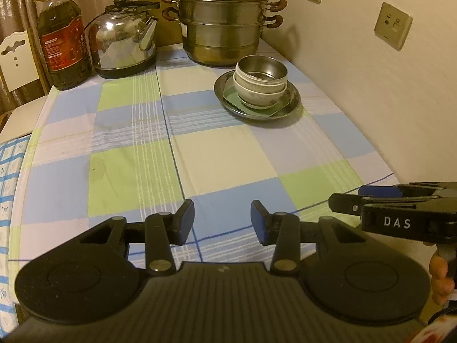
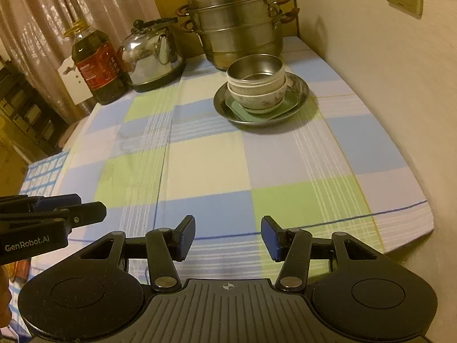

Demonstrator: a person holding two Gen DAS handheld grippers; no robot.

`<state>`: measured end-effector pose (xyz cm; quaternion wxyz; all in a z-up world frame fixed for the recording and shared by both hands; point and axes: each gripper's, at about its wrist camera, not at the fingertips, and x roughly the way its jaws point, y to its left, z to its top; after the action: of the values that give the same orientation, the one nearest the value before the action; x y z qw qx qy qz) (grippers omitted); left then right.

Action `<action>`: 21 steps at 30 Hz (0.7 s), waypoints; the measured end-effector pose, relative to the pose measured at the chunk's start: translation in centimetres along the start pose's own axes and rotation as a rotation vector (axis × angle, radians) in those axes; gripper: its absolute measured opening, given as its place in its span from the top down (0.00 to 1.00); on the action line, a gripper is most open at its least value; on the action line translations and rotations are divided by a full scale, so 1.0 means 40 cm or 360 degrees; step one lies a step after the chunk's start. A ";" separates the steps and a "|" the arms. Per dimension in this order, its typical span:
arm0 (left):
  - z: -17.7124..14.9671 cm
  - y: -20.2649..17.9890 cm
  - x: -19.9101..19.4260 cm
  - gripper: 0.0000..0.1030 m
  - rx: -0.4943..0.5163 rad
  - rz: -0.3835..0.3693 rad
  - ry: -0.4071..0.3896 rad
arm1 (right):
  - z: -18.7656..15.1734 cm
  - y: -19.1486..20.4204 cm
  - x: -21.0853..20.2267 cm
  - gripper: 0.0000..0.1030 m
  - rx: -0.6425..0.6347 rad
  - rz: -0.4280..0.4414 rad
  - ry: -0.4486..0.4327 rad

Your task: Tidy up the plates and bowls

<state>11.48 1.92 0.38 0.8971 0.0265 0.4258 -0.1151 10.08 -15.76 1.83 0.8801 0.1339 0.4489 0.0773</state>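
A stack stands at the far right of the checked tablecloth: a round metal plate [image 1: 288, 105] [image 2: 300, 97] holds a green square dish [image 1: 231, 95] [image 2: 237, 108], white bowls [image 1: 257, 94] [image 2: 257, 97] and a steel bowl [image 1: 265, 70] [image 2: 257, 67] on top. My left gripper [image 1: 222, 223] hovers over the near edge of the table, open, with nothing between its blue pads. My right gripper [image 2: 228, 235] is also open and empty, well short of the stack. Each gripper shows in the other's view: the right gripper [image 1: 380, 197] at the right edge, the left gripper [image 2: 57, 208] at the left edge.
Along the back stand a tiered steel steamer pot [image 1: 222, 20] [image 2: 237, 23], a shiny kettle [image 1: 125, 40] [image 2: 154, 54] and an oil bottle [image 1: 62, 40] [image 2: 100, 65]. A wall [image 1: 371, 85] with sockets runs along the right side. A white chair back [image 1: 17, 60] is at the left.
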 end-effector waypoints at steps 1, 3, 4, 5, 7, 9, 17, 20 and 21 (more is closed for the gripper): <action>-0.005 -0.007 -0.003 0.61 -0.0004 0.0004 -0.0001 | -0.003 -0.004 -0.004 0.50 -0.0007 0.0006 0.0006; -0.013 -0.021 -0.008 0.61 -0.0013 0.0006 0.0001 | -0.011 -0.011 -0.011 0.50 -0.0017 0.0020 0.0014; -0.017 -0.027 -0.009 0.61 -0.0019 0.0005 0.0004 | -0.014 -0.015 -0.014 0.50 -0.0023 0.0029 0.0016; -0.023 -0.033 -0.011 0.61 -0.0026 0.0005 0.0008 | -0.017 -0.017 -0.017 0.50 -0.0029 0.0035 0.0015; -0.031 -0.041 -0.014 0.61 -0.0037 0.0003 0.0015 | -0.020 -0.020 -0.026 0.50 -0.0048 0.0051 0.0007; -0.040 -0.049 -0.015 0.61 -0.0049 0.0004 0.0023 | -0.023 -0.023 -0.034 0.50 -0.0065 0.0070 -0.0005; -0.060 -0.072 -0.019 0.61 -0.0068 0.0004 0.0036 | -0.037 -0.031 -0.046 0.50 -0.0101 0.0117 0.0009; -0.067 -0.077 -0.020 0.61 -0.0074 -0.0003 0.0038 | -0.040 -0.031 -0.048 0.50 -0.0112 0.0124 0.0017; -0.068 -0.079 -0.021 0.61 -0.0072 -0.0003 0.0037 | -0.042 -0.030 -0.048 0.50 -0.0116 0.0129 0.0016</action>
<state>8.17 -0.62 -0.56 0.8923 0.0072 0.4388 -0.1060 7.60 -17.14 1.99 0.8782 0.1195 0.4444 0.1299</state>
